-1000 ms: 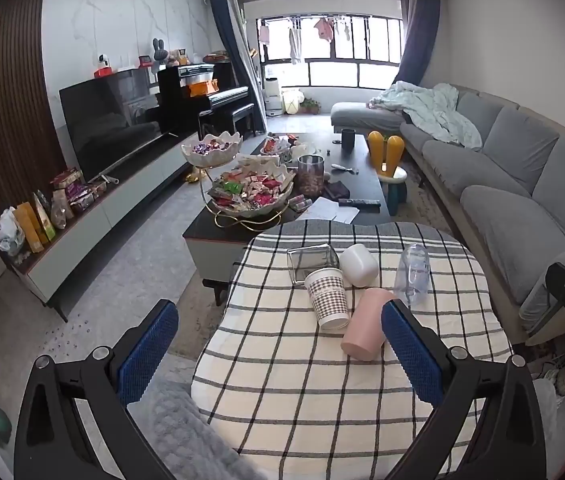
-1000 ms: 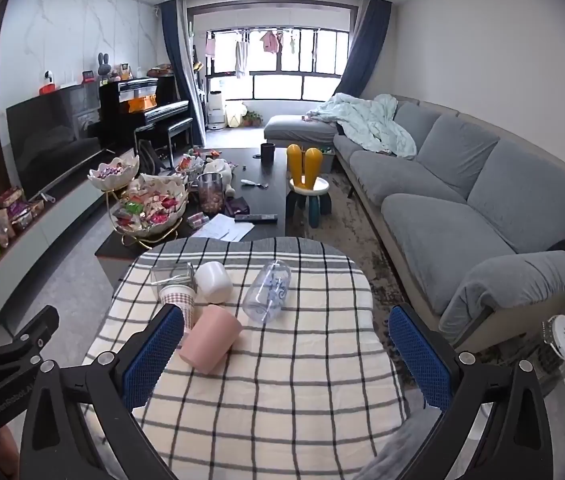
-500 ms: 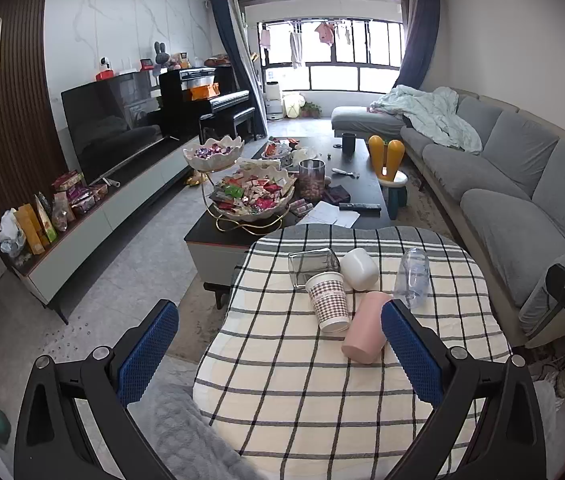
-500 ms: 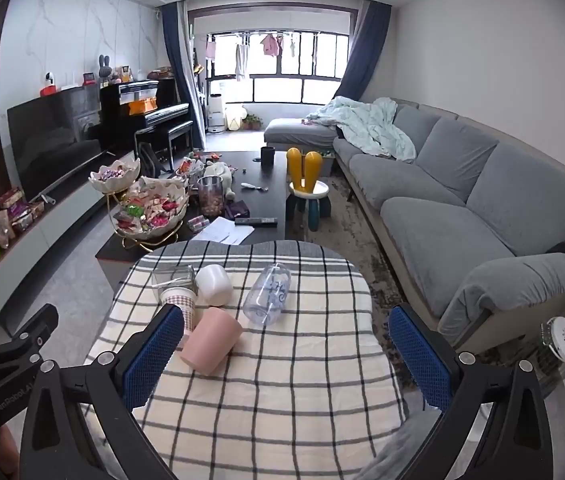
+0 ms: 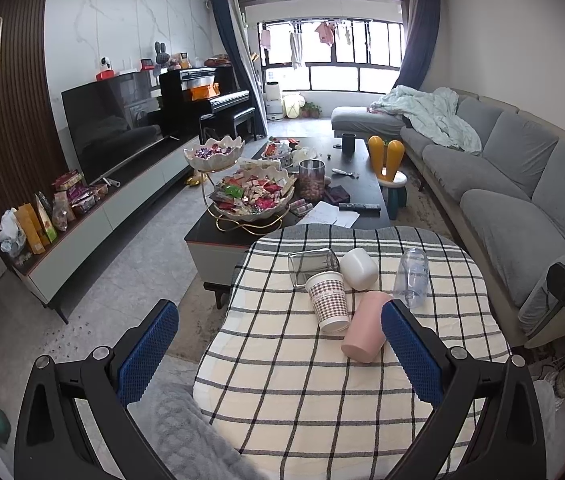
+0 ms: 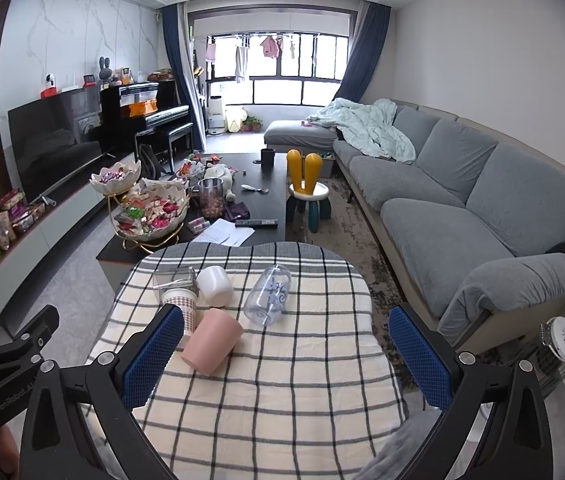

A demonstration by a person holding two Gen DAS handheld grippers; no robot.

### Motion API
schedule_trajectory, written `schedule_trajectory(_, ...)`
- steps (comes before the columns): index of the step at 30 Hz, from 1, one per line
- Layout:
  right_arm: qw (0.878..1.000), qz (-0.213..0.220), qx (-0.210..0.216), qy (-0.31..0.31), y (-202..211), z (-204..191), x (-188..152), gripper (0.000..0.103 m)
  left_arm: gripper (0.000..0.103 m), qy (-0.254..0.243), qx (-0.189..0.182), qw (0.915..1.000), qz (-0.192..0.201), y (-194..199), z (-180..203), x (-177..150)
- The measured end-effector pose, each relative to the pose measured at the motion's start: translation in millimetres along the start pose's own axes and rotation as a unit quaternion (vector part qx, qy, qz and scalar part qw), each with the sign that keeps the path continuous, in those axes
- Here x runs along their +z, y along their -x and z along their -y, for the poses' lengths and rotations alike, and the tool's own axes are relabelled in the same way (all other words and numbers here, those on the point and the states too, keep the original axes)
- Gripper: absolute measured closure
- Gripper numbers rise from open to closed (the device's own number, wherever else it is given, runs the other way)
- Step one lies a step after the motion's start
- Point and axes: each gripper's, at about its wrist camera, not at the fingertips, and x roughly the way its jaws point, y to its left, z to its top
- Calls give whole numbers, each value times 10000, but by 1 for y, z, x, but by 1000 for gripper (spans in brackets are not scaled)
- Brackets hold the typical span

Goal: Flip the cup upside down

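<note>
Several cups lie on their sides on a checked cloth point(image 5: 282, 364) over a small table. A pink cup point(image 5: 362, 332) point(image 6: 212, 340) lies nearest. Beside it are a checked paper cup point(image 5: 328, 300) point(image 6: 184, 306), a white cup point(image 5: 359, 268) point(image 6: 215, 285), a square clear glass point(image 5: 312, 266) point(image 6: 174, 278) and a clear plastic cup point(image 5: 412, 276) point(image 6: 267, 294). My left gripper point(image 5: 280, 356) is open and empty, well short of the cups. My right gripper point(image 6: 284, 356) is open and empty, with its left finger point(image 6: 154, 356) close to the pink cup in the picture.
Behind the small table stands a dark coffee table point(image 5: 356, 168) with candy bowls point(image 5: 254, 196), a jar and a remote. A grey sofa point(image 6: 482, 200) runs along the right. A TV unit point(image 5: 122, 200) lines the left wall. A yellow-eared stool point(image 6: 308, 196) stands by the sofa.
Both views have drifted slightly, with the table a little lower and nearer. The cups have not moved and both grippers stay open.
</note>
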Motion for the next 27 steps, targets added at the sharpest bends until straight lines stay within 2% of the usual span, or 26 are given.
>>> schedule_trajectory(27,10000,27,9,-10,1,0,-1,0,0,8,-5,10000,-5,7,-2,-7)
